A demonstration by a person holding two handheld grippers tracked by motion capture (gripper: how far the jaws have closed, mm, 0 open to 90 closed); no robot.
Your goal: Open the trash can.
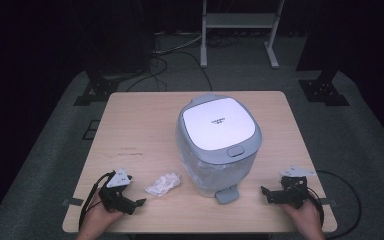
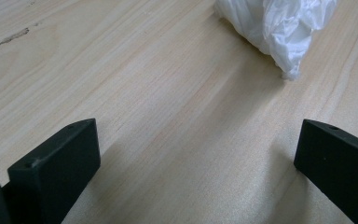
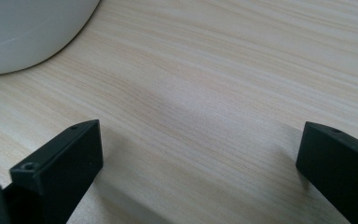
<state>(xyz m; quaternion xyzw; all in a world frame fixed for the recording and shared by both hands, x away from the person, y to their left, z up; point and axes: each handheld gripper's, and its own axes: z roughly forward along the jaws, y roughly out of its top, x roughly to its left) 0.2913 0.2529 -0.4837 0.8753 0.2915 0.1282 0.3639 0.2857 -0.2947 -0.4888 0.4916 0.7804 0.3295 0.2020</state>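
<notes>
A grey-blue pedal bin (image 1: 220,145) with a white lid stands in the middle of the wooden table (image 1: 140,125), lid closed, its foot pedal (image 1: 227,194) facing the front edge. A crumpled white plastic bag (image 1: 163,184) lies on the table left of the bin; it also lies ahead of the jaws in the left gripper view (image 2: 279,28). My left gripper (image 1: 139,204) rests open near the front left corner, a short way left of the bag. My right gripper (image 1: 265,192) rests open near the front right, pointing toward the bin's white wall (image 3: 28,32). Both hold nothing.
A metal stand (image 1: 240,30) and cables lie on the grey carpet beyond the table. Dark equipment bases stand at the far left (image 1: 97,87) and far right (image 1: 325,87). A small dark mark (image 1: 130,150) shows on the tabletop's left half.
</notes>
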